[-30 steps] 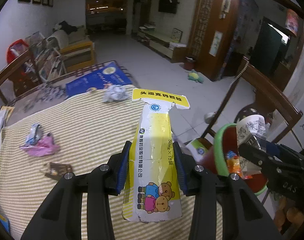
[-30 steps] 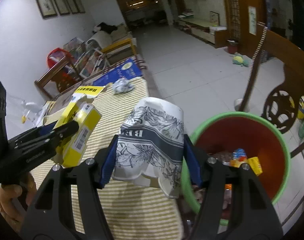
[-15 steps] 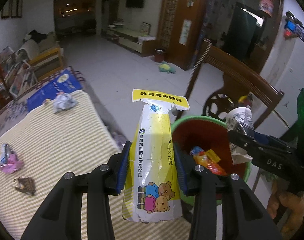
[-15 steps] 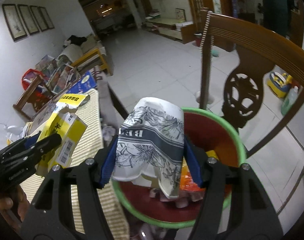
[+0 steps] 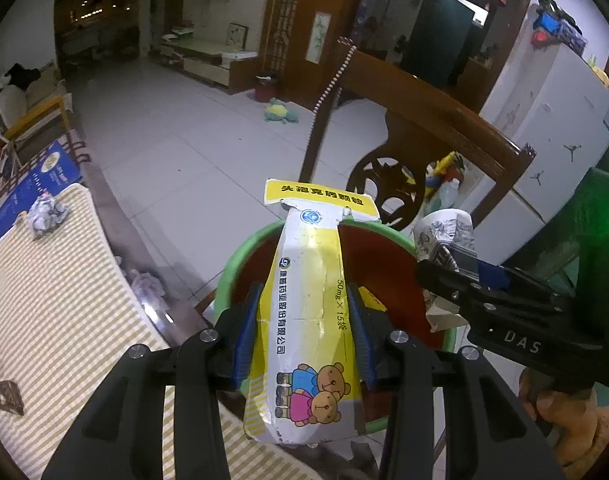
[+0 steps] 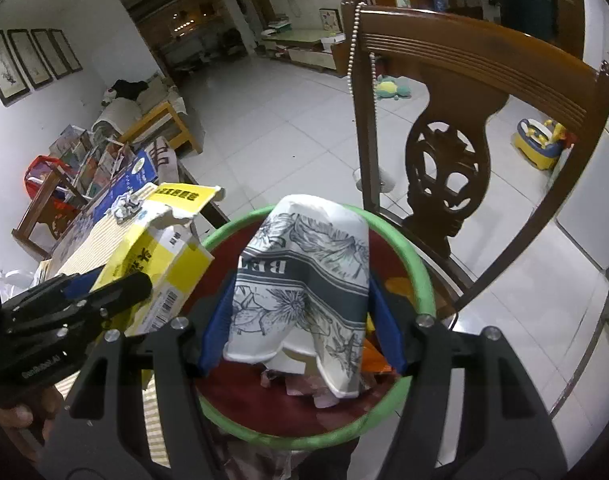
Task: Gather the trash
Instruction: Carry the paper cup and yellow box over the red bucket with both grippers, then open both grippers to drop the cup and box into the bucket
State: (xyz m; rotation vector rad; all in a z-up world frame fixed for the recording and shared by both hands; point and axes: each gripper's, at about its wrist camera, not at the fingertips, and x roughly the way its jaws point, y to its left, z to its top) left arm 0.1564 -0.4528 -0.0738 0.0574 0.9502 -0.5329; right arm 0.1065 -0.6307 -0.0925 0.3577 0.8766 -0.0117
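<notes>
Both tools tilt downward side by side. The left tool (image 5: 306, 336) has its blue pads clamped on what it carries; the right tool (image 6: 300, 320) grips likewise, wider.

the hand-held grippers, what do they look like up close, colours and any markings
Both are matte black plastic with silver screws. The left hand-held gripper and right hand-held gripper have blue finger pads. White lettering marks their sides: "DAS" on the right one. No sleeves visible.

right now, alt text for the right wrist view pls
The right tongs grip a crumpled floral paper cup over a green-rimmed red bin holding wrappers. At left, the left tongs hold a torn yellow box near the rim; a wooden chair stands behind.
</notes>
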